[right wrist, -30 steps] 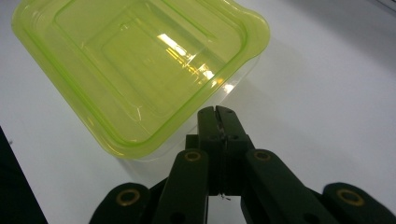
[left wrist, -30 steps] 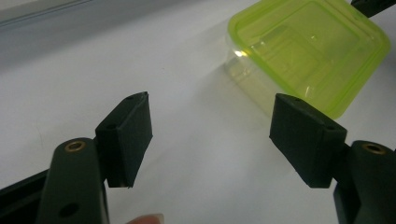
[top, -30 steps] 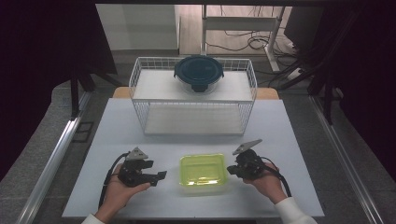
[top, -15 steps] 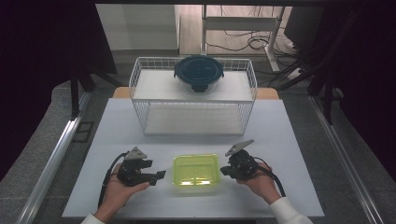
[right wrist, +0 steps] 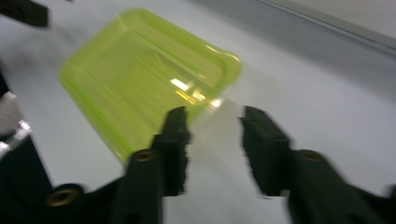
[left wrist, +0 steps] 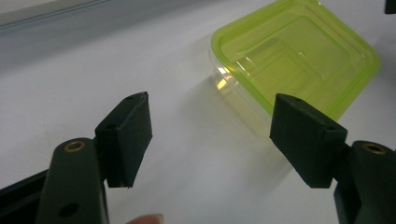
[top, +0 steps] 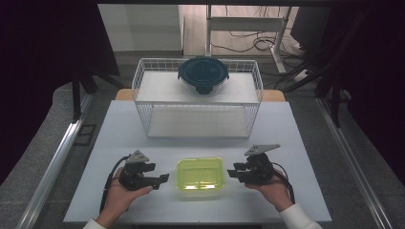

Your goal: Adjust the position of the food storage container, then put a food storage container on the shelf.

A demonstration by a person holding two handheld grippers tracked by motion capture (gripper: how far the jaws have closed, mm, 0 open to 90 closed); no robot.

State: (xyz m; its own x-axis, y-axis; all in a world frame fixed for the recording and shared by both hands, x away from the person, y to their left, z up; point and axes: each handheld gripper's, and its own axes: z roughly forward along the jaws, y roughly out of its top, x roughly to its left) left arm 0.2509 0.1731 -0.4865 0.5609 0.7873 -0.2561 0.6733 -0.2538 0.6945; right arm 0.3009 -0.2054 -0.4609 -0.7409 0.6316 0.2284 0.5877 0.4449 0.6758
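Presently, the right claw (right wrist: 212,140) is seen half-parted, its jaws just opened, nothing held, beside the green-lidded container (right wrist: 149,77). The left claw (left wrist: 210,135) is held wide, empty. The right gripper view is blurred.

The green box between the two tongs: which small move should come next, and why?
Probably bring the left tongs in to the green box, to take its near edge. They stand open and empty beside it. The right tongs have just been opening, nothing between them, so no tool holds the box on the table.

lab: black curtains (top: 43,71), floor cables (top: 248,40), metal frame (top: 52,167).
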